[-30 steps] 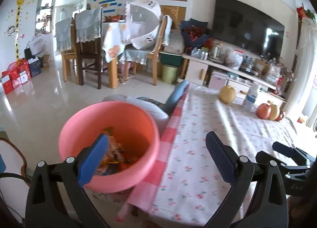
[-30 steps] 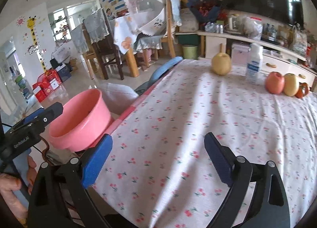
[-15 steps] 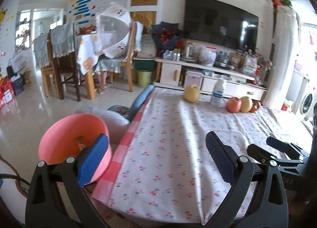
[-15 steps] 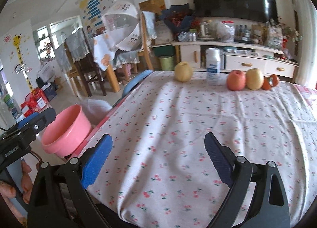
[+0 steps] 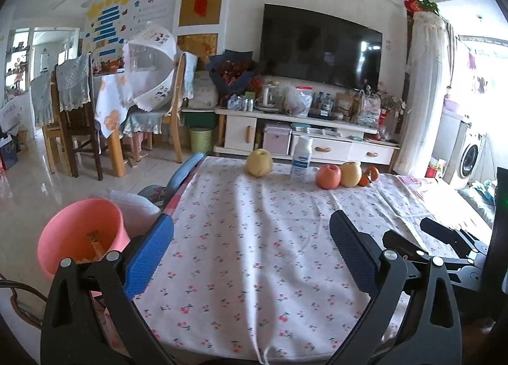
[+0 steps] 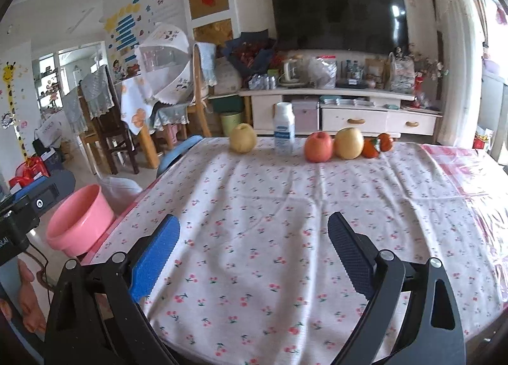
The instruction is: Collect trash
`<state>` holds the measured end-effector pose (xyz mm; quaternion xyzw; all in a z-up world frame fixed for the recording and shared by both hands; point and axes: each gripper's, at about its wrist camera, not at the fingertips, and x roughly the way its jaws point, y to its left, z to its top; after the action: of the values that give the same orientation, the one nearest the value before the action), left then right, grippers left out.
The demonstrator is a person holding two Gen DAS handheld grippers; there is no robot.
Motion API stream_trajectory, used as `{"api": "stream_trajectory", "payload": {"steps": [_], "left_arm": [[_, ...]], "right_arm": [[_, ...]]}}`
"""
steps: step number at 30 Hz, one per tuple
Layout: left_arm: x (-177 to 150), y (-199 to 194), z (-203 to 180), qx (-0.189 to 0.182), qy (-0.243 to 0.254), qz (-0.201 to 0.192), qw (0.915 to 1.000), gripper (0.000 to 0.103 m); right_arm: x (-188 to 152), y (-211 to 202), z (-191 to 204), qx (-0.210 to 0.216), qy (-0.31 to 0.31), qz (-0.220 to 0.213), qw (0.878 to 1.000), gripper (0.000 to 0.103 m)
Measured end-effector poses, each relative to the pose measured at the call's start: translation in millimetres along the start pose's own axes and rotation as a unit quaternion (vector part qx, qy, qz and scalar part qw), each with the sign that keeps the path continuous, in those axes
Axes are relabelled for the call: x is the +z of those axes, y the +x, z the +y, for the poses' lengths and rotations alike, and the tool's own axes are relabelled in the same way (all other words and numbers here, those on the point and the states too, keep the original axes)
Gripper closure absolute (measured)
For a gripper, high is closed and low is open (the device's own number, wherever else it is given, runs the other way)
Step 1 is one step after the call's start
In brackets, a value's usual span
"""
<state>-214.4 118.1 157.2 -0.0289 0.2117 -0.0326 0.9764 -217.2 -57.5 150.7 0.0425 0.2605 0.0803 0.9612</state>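
A pink basin stands on the floor left of the table, with snack wrappers inside; it also shows in the right wrist view. My left gripper is open and empty above the table's near left edge. My right gripper is open and empty above the cherry-print tablecloth. The right gripper's body shows at the right in the left wrist view. No trash shows on the cloth.
At the table's far edge stand a yellow pear, a white bottle, a red apple, another pear and small oranges. A blue chair and a white bag sit left of the table.
Both grippers have swung from the pink basin toward the table and pulled back; the basin has slid to the lower left and the far fruit now sits mid-view. Both stay open.
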Motion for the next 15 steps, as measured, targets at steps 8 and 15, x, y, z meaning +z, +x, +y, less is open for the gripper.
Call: {"api": "stream_trajectory", "payload": {"steps": [8, 15], "left_arm": [[6.0, -13.4, -42.2, -0.01, 0.039, 0.001, 0.9992, 0.004], [7.0, -25.7, -75.6, -0.029, 0.061, -0.005, 0.9977, 0.004]], "right_arm": [[3.9, -33.3, -22.9, -0.021, 0.013, -0.027, 0.999, 0.01], [2.9, -63.4, -40.1, -0.046, 0.016, -0.049, 0.998, 0.009]]}}
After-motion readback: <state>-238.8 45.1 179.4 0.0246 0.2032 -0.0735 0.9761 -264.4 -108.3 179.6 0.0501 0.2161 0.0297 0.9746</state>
